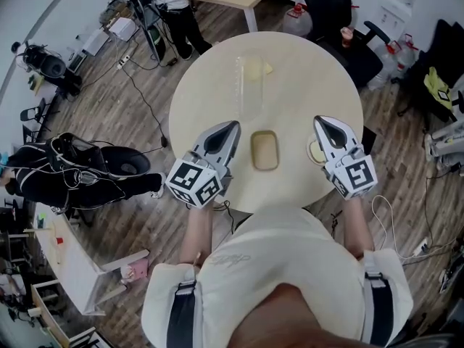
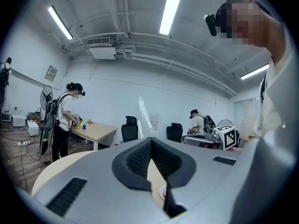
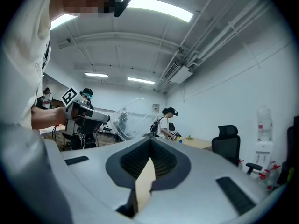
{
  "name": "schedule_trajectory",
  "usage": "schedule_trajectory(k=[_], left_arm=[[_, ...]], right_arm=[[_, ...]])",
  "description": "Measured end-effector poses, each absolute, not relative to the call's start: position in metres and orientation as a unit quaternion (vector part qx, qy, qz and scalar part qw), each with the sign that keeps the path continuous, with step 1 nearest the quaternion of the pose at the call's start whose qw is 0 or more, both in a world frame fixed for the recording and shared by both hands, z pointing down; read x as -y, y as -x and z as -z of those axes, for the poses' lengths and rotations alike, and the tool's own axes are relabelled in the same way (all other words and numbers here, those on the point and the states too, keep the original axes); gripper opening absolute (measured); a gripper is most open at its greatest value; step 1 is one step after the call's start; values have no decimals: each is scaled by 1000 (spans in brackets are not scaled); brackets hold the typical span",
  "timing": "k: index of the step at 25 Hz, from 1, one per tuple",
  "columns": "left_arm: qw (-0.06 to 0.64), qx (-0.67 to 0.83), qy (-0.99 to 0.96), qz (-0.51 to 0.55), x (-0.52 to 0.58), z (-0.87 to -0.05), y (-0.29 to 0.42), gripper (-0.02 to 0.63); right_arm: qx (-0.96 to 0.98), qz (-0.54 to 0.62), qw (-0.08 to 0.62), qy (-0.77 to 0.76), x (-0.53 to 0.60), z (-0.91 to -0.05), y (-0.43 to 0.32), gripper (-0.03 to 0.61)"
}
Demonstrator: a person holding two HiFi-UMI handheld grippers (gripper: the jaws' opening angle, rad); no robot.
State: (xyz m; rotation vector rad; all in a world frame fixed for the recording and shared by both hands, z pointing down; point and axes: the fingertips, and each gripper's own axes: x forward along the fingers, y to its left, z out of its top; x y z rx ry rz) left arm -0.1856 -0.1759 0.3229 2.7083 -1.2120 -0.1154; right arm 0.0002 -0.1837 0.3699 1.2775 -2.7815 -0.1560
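- While the person leans over the round tabletop point(image 1: 210, 71), both forearms reach forward, roughly parallel.
- At the near left edge the left gripper point(image 1: 233, 126) hovers, its fingers pressed together on nothing.
- At the near right the right gripper point(image 1: 320, 121) hovers, its fingers likewise together and empty, partly covering a small round disc point(image 1: 314, 153).
- A tan rectangular tray point(image 1: 264, 151) lies between the two grippers, touching neither.
- A clear container point(image 1: 249, 85) lies farther across, well apart.
- Around it all is a wood-plank floor point(image 1: 109, 114) with a black office chair point(image 1: 326, 2) and another person point(image 1: 177, 9) beside a far desk.
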Motion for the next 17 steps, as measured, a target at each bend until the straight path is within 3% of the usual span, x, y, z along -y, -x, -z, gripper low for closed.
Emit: schedule_trajectory(k=[17], left_arm=[[94, 414, -905, 38, 169, -329, 191, 17]], right_arm=[[907, 44, 42, -416, 178, -373, 3, 6]])
